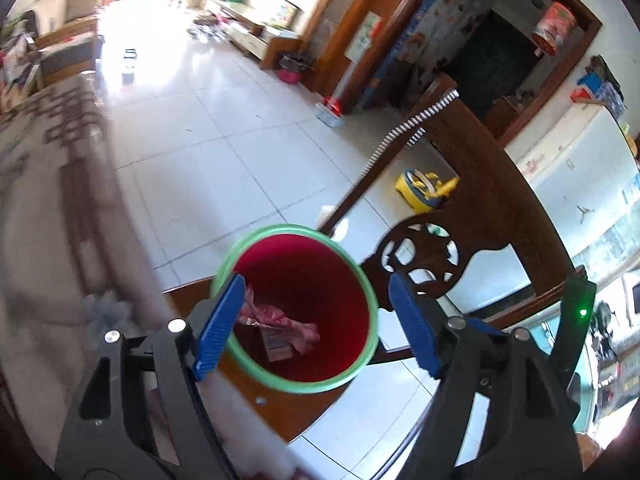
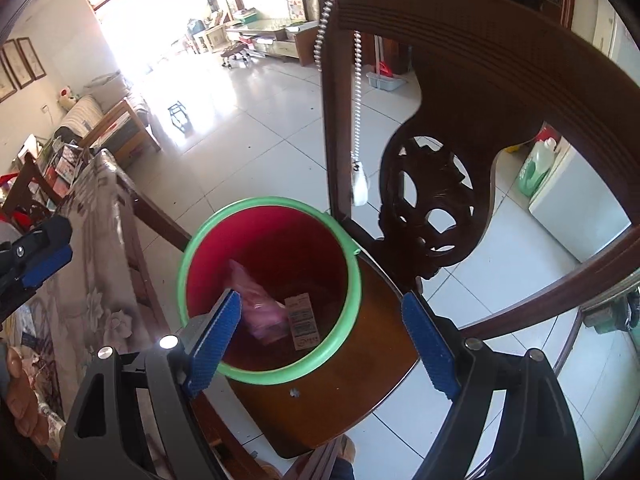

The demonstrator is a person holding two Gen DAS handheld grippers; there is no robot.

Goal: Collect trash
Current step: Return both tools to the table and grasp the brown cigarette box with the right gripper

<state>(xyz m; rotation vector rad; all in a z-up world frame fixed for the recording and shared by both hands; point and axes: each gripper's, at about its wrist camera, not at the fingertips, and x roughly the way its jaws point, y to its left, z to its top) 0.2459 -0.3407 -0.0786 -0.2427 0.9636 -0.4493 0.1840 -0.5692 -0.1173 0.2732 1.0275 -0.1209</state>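
Wrapper [image 2: 264, 312] inside red bin [image 2: 224, 248] on chair seat [image 2: 352, 392]; left gripper [image 1: 316, 326], right gripper [image 2: 324, 346] spread wide, empty.

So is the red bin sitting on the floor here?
No, the red bin with the green rim stands on the wooden chair seat, just in front of the carved chair back.

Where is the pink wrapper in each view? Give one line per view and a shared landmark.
Left wrist: the pink wrapper lies at the bottom of the red bin, lower centre, just right of the left tool's left finger.
Right wrist: the wrapper is in the bin, centre-low, beside the right tool's left finger.
Shared landmark: the bin's green rim, next to the carved chair back.
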